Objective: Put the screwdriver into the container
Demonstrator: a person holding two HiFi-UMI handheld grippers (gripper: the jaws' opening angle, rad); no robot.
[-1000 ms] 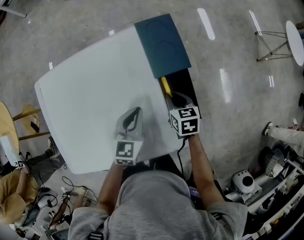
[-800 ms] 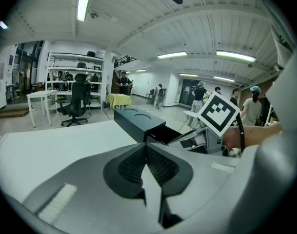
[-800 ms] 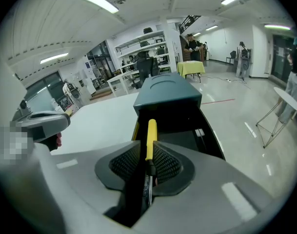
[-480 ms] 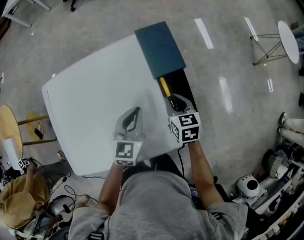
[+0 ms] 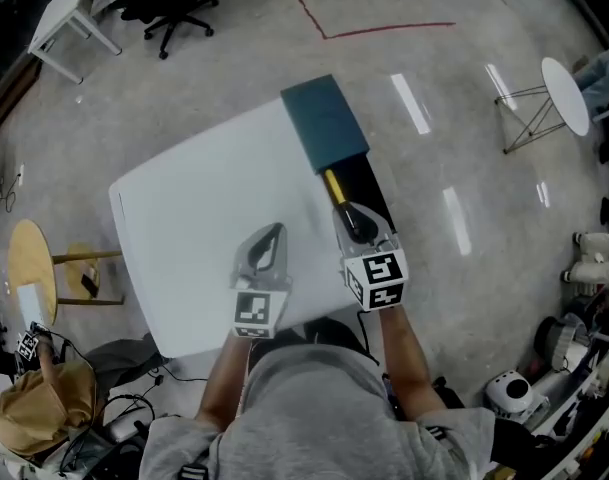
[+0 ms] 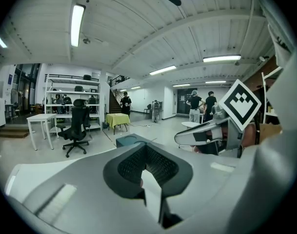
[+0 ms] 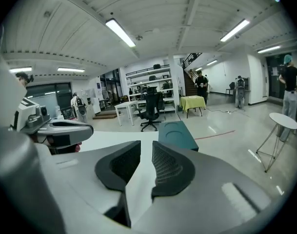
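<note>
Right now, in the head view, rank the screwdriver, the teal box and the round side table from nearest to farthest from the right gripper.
Measured from the right gripper, whose jaws are closing with nothing between them:
1. Screwdriver, just ahead of the tips.
2. Teal box, beyond the screwdriver, farther ahead.
3. Side table, on the floor far off to the right.

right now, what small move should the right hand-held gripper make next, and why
Probably lift the right hand-held gripper clear of the black open container: the yellow-handled screwdriver seems to lie inside it, and the jaws, now closing, have nothing between them.
</note>
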